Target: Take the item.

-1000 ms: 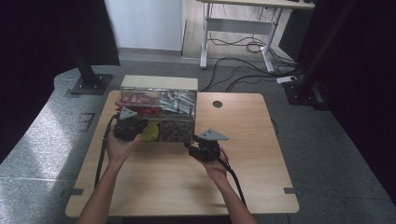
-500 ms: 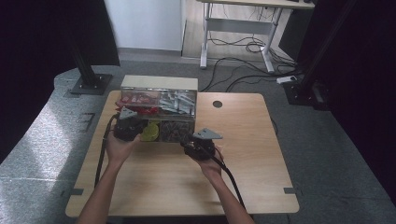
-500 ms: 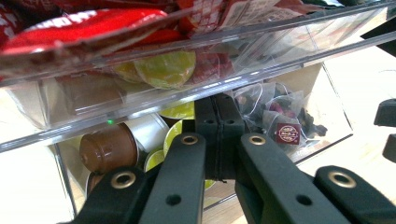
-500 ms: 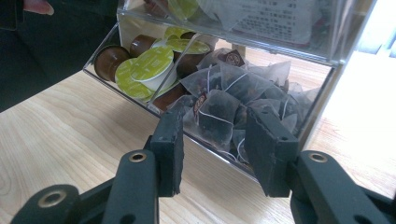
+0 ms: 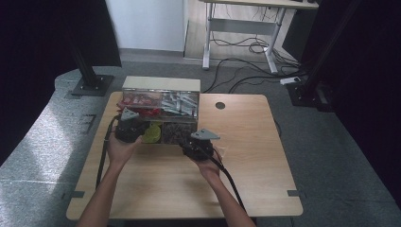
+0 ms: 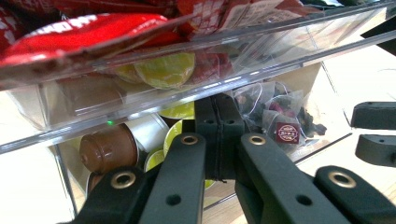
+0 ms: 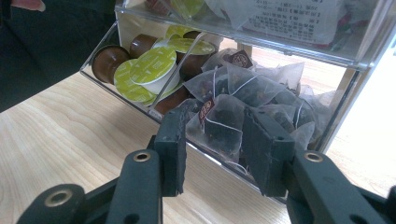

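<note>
- High view: a clear organiser box (image 5: 161, 116) stands at the far left of the wooden table (image 5: 246, 179), its long axis running left to right and its open drawers facing the near edge. The left gripper (image 5: 128, 126) is pushed up against its left half; the right gripper (image 5: 191, 144) sits just in front of its right half, pointing at the dark tea bags.
- Left gripper view: the left gripper (image 6: 217, 140) has its jaws pressed together with nothing between them, tips at the front of the lower drawer. Brown and green coffee capsules (image 6: 109, 147) lie just behind on the left, a tea bag (image 6: 280, 126) on the right, and red packets (image 6: 84, 32) in the tier above.
- Right gripper view: the right gripper (image 7: 217, 144) has its jaws partly spread and just been closing, either side of a pyramid tea bag (image 7: 222, 126) at the drawer's near lip. Whether the pads press on it I cannot tell. The capsules (image 7: 144, 70) lie in the compartment to the left.
</note>
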`<action>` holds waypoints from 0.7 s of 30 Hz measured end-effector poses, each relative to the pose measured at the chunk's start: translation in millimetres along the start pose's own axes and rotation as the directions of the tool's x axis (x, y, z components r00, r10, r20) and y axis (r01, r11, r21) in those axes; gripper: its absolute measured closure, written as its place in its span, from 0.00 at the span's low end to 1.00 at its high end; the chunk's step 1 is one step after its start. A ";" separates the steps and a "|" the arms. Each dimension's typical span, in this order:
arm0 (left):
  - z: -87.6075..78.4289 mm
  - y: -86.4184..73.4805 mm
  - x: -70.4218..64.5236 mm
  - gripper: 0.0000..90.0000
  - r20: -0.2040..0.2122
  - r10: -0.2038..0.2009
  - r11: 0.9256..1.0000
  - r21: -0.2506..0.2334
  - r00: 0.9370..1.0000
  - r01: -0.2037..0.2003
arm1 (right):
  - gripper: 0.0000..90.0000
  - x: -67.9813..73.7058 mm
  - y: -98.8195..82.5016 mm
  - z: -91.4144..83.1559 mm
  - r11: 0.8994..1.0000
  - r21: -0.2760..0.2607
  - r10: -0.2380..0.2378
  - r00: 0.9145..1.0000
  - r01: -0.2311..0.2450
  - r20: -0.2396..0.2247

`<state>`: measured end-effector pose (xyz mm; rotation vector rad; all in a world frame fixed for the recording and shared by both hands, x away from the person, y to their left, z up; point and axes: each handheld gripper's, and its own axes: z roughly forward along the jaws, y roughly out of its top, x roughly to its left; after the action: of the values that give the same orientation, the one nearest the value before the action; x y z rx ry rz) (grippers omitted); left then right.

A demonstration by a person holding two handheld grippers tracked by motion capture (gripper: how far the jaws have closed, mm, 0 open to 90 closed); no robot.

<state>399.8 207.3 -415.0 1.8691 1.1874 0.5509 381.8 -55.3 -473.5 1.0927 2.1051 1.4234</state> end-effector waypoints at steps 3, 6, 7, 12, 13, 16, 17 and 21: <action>-0.1 -0.1 0.1 1.00 0.001 0.000 1.000 0.000 1.000 0.000 | 0.67 0.6 0.3 3.7 1.000 0.002 0.002 1.000 -0.002 -0.002; -0.1 -0.1 0.2 1.00 0.001 0.002 1.000 0.001 1.000 -0.002 | 0.68 1.8 0.9 9.6 1.000 0.003 0.003 1.000 -0.003 -0.001; -0.1 -0.1 0.2 1.00 0.001 0.002 1.000 0.001 1.000 -0.002 | 0.68 1.8 0.9 9.6 1.000 0.003 0.003 1.000 -0.003 -0.001; -0.5 -0.1 1.1 1.00 0.000 0.001 1.000 0.002 1.000 -0.001 | 0.70 3.7 1.1 16.7 1.000 0.006 -0.010 1.000 0.010 0.000; -0.6 -0.1 1.2 1.00 0.001 0.001 1.000 0.002 1.000 -0.001 | 0.71 3.8 1.0 19.8 1.000 0.005 -0.010 1.000 0.010 0.005; -0.5 -0.3 1.2 1.00 0.001 0.000 1.000 -0.001 1.000 0.000 | 0.71 3.6 0.9 22.0 1.000 0.003 -0.009 1.000 0.009 0.009; -0.5 -0.4 1.2 1.00 0.001 0.001 1.000 0.000 1.000 -0.001 | 0.72 3.4 0.8 23.3 1.000 0.001 -0.004 1.000 0.004 0.010; -0.6 -0.1 1.5 1.00 0.002 -0.001 1.000 0.001 1.000 0.001 | 0.74 2.7 -0.3 28.2 1.000 -0.002 0.006 1.000 -0.006 0.013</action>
<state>400.1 208.9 -414.9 1.8696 1.1874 0.5482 398.9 -36.1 -485.3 1.1054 2.0925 1.4173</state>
